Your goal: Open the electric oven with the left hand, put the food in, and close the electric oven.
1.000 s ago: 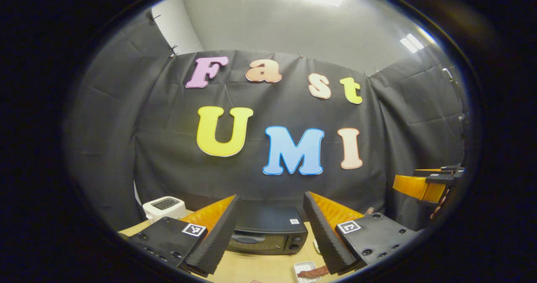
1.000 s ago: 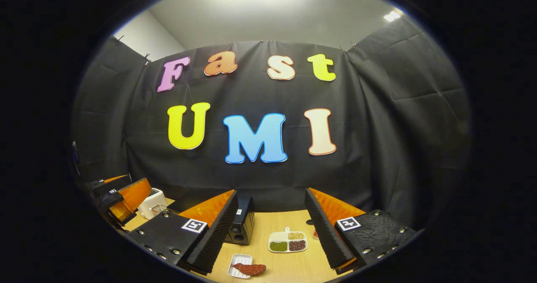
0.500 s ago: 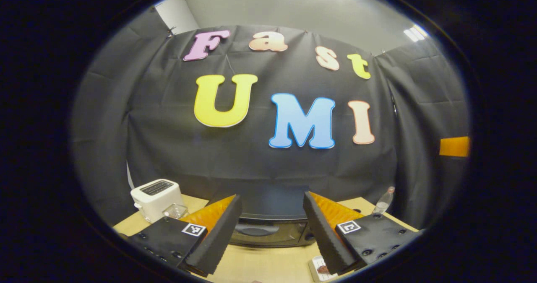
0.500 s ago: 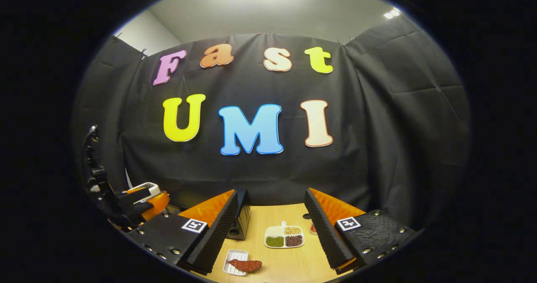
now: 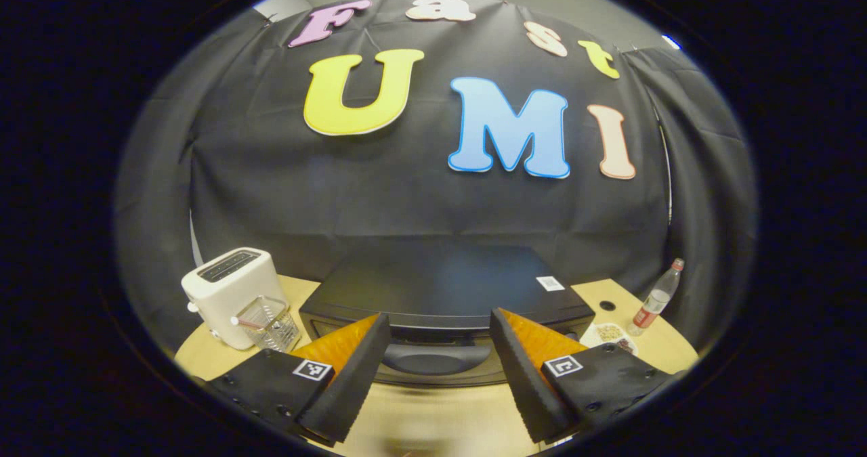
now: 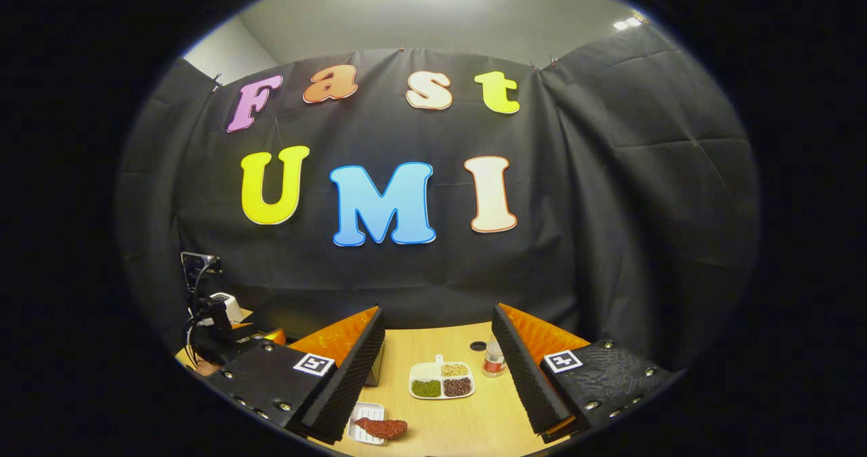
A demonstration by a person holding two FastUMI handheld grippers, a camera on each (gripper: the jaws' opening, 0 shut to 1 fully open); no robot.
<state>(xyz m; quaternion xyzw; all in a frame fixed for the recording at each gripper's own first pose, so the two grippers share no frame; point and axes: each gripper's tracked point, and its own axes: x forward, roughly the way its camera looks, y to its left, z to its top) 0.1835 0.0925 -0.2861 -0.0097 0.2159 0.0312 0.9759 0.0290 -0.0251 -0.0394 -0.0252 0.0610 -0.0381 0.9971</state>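
The left gripper (image 5: 439, 376) hangs in front of the black oven (image 5: 447, 291), its two fingers spread wide with nothing between them, and the door handle (image 5: 437, 361) sits squarely in the gap. The oven door looks shut. It stands on the wooden table (image 5: 420, 420), with a white toaster (image 5: 234, 294) just to one side and a bottle (image 5: 656, 298) well off to the other.

The right gripper (image 6: 439, 376) waits wide open and empty too, above the food (image 6: 381, 428), a reddish-brown piece lying on a small white tray (image 6: 362, 423). A divided dish of beans (image 6: 441, 381) sits a little farther back.

The step in hand seems to be taking hold of the handle. To do it well, the fingers should go in level, one above and one below the bar, and close only once it is well inside the pads. The pull should then follow the door's swing downward rather than straight back, or the light oven may slide along the table.
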